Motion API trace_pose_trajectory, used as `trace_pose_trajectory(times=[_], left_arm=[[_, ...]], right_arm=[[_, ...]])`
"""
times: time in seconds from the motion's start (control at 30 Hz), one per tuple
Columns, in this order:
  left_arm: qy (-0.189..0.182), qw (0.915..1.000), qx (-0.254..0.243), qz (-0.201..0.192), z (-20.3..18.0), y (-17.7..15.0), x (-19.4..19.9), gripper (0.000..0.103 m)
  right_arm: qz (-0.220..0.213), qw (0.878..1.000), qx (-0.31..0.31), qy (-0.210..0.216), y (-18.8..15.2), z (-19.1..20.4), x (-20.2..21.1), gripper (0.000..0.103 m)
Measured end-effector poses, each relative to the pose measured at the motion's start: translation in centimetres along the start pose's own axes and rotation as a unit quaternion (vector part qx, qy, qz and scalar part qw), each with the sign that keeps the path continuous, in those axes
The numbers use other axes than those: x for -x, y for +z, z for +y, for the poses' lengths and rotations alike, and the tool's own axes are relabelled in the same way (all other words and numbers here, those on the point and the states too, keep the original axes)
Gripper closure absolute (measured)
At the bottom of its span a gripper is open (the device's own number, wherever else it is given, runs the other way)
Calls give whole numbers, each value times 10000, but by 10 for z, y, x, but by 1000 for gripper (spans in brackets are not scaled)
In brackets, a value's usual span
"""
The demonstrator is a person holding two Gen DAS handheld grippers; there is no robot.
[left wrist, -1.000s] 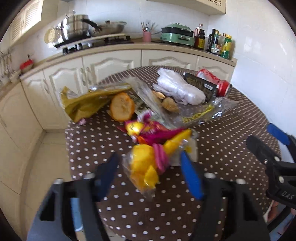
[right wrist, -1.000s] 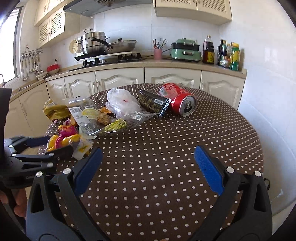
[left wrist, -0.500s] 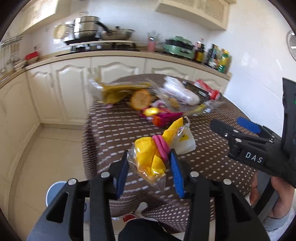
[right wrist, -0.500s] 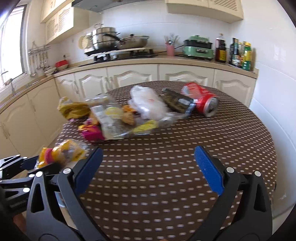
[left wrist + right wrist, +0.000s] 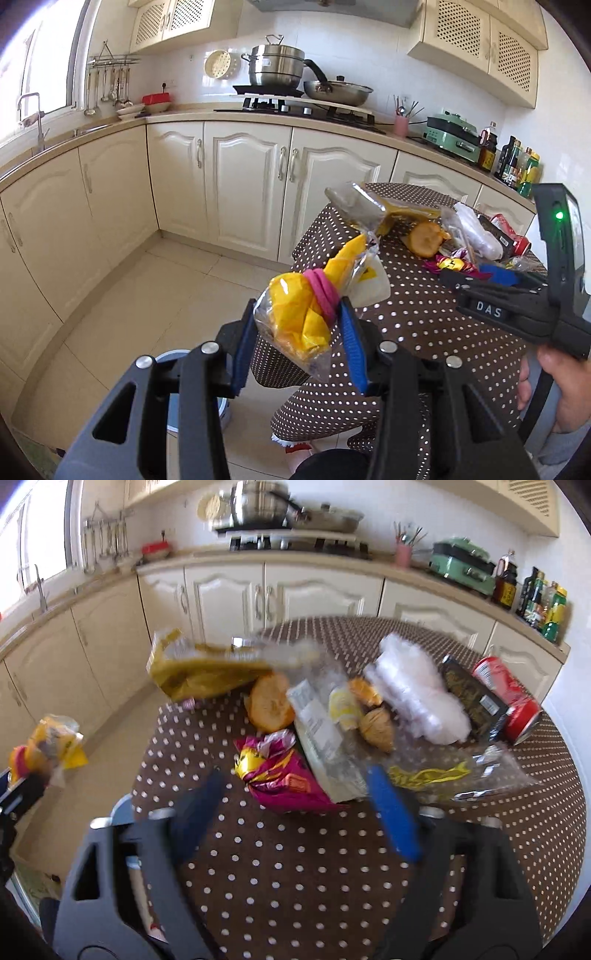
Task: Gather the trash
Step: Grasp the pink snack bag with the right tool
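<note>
Off the counter's (image 5: 417, 321) edge, your left tongs (image 5: 297, 325) grip the yellow wrapper bundle (image 5: 301, 314) above the floor, ready for binning, while your right tongs (image 5: 295, 797), empty, are closing toward the purple wrapper (image 5: 280, 771).

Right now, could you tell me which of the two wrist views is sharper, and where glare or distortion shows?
Left wrist view: sharp; the yellow wrapper in the left gripper reads crisply; the window at the left edge is blown out; fisheye bends the cabinets. Right wrist view: motion-blurred throughout, the right gripper, its jaws closing, smeared, as is the magenta snack bag between them.
</note>
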State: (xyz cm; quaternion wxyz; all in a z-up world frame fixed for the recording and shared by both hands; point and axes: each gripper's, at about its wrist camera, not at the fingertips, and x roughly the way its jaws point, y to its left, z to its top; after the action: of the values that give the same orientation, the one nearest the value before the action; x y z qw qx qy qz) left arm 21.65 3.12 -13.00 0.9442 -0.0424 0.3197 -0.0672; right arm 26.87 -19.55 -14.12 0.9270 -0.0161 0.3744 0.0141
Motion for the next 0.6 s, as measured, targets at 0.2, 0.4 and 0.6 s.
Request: trace_pose_trajectory(times=[0.2, 0.4, 0.6], left_arm=[[22, 9997, 250, 72, 32, -12, -5, 61], [113, 9976, 610, 291, 76, -24, -15, 61], [21, 9972, 673, 316, 88, -28, -19, 61]], right_arm=[[-176, 9998, 112, 31, -11, 10, 14, 71], [-674, 9974, 224, -67, -25, 30, 38, 70], [-488, 9984, 1, -299, -25, 14, 29, 56]])
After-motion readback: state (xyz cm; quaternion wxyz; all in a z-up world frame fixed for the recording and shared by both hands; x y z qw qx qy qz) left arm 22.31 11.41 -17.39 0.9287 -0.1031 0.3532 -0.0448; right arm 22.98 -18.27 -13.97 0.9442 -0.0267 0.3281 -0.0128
